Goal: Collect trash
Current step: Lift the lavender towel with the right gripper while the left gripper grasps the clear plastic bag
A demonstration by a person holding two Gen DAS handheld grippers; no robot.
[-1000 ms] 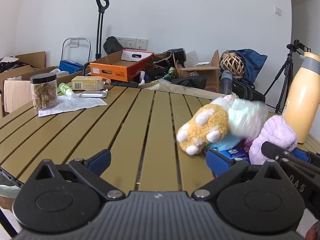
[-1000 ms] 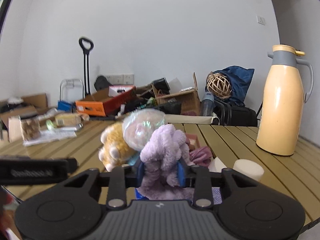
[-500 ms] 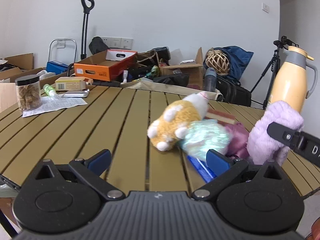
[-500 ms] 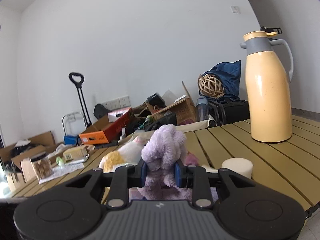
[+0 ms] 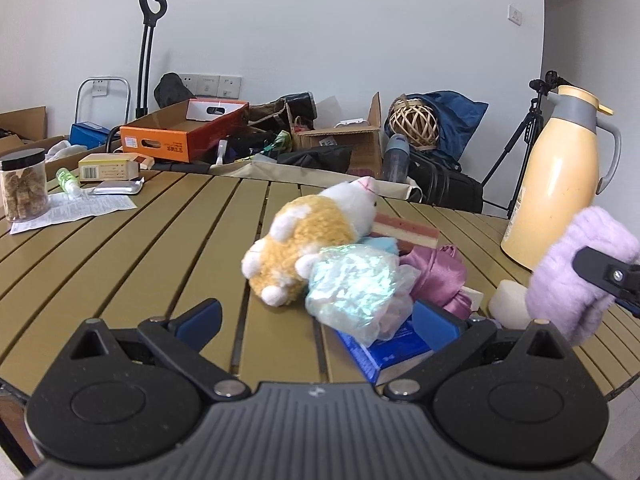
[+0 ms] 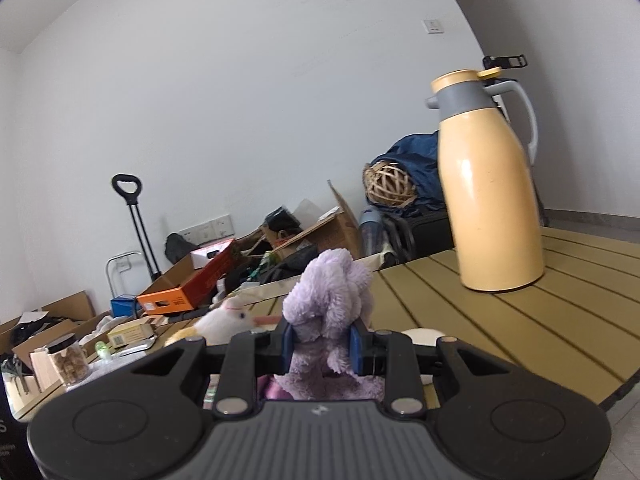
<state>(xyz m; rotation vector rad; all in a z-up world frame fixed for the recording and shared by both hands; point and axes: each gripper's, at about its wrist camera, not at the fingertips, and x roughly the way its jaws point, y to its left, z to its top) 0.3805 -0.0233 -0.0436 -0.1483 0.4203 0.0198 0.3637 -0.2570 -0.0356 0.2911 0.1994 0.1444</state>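
Observation:
My right gripper [image 6: 322,346] is shut on a fluffy purple cloth [image 6: 330,300], held up off the slatted table; in the left wrist view the same purple cloth [image 5: 576,276] hangs at the far right. My left gripper [image 5: 316,314] stands open just above the table, its pads on either side of a crumpled iridescent plastic wrapper [image 5: 354,286] without touching it. The wrapper lies on a blue packet [image 5: 388,350], against an orange-and-white plush toy [image 5: 312,236]. A purple satin cloth [image 5: 438,274] and a pink-and-cream sponge [image 5: 404,232] lie behind.
A tall yellow thermos [image 5: 556,178] stands at the table's right, with a white round block [image 5: 508,308] near it. At the far left are a snack jar [image 5: 24,184], a printed paper sheet [image 5: 76,210] and a small carton [image 5: 108,166]. Boxes and bags crowd the floor beyond.
The right gripper has carried the purple cloth up and off to the right, away from the pile, rolling as it went. The iridescent wrapper dropped beside the plush. The left gripper drew nearer the pile.

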